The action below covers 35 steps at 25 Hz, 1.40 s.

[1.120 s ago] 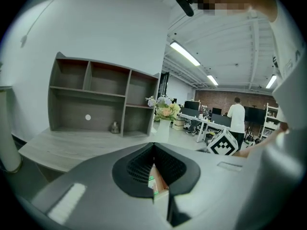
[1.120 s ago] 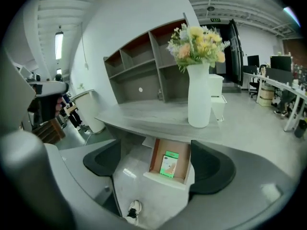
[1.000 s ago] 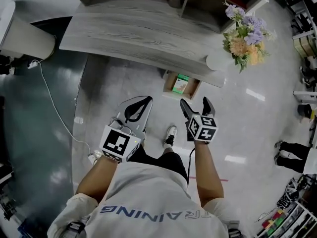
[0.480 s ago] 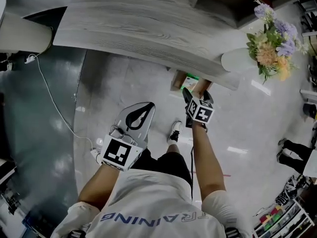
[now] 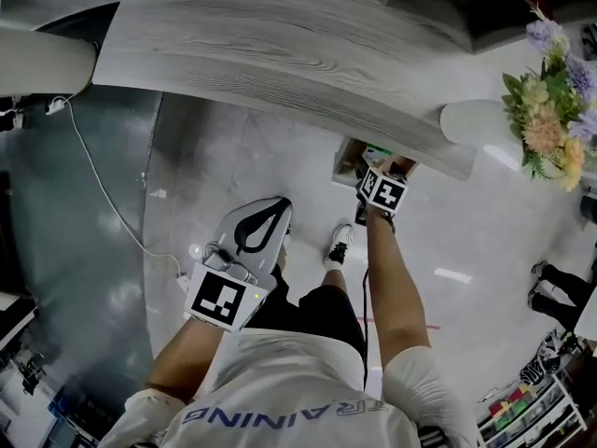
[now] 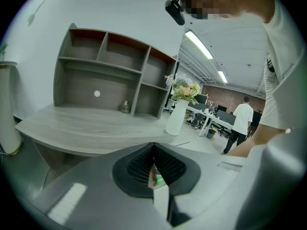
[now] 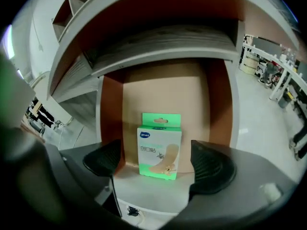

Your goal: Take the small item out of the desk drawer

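"Grey wood-grain desk (image 5: 280, 54) over a shiny floor (image 5: 205, 175); what are those tongs doing under its edge?"

"Start at the right gripper (image 7: 156, 164); its jaws stand wide apart with nothing between the pads (image 7: 209, 166), one to each side of the green box (image 7: 159, 146); I'd say it is spread like that so it can close across the box's width."

"And the box itself?"

"It sits in the open drawer (image 7: 111, 114), near the drawer's front edge and about midway between its side walls, touching neither jaw; whether it lies flat or leans back I cannot tell."

"The other one?"

"The left gripper (image 6: 153, 169) has its jaws pressed together on nothing; it hangs low by the person's side, well apart from the drawer; one hand is likely enough for so light a pack."

"So how far along?"

"The drawer is out from under the desk's front edge, near the right end where the vase of flowers (image 5: 471, 121) stands; the box is not yet taken; the next move, I'd guess, is to lower, pinch the cardboard gently, and lift it clear of the desk's overhang."
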Tool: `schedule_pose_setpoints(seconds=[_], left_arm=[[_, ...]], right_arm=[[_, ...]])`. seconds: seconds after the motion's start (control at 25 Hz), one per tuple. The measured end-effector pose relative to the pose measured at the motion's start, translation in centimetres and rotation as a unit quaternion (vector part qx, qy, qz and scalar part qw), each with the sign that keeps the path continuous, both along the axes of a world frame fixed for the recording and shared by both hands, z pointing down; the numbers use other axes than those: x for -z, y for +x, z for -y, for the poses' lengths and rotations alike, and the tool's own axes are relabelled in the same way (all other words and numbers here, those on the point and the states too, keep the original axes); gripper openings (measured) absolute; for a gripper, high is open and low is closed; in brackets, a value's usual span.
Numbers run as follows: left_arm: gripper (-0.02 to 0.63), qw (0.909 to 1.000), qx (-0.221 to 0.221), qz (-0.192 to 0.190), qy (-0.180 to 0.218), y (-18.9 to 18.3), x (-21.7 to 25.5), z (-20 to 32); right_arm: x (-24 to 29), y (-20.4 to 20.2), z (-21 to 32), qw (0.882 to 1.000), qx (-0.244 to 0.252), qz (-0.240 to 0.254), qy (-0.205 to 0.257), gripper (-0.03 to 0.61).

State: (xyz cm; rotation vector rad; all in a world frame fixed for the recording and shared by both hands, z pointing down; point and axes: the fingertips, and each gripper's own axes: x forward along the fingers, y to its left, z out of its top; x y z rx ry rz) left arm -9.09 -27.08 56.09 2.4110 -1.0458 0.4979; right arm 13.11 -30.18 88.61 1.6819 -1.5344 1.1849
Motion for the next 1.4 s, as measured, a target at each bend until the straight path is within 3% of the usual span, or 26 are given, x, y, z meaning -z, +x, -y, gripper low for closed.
schedule_pose_setpoints(seconds=[0.4,1.0,1.12,1.4], left_arm=[[-0.002,0.9995,0.005,0.006,-0.031,-1.0,-2.3,0.2],[-0.002,0.9991,0.006,0.008,-0.041,-2.0,-2.9,-0.3],[-0.002,0.9991,0.003,0.008,-0.042,-1.9,-2.9,-0.5],[-0.002,1.0,0.004,-0.003,0.0,-1.7,-1.6,-0.5]], right_arm=[[-2.6,1.0,0.7,0.999,-0.047,-0.015,-0.019,0.434],[-2.7,0.9,0.6,0.997,-0.05,-0.045,-0.033,0.413],[-2.5,1.0,0.4,0.997,-0.051,-0.046,-0.031,0.36],[0.5,0.7,-0.9,0.998,-0.036,-0.044,0.002,0.357]])
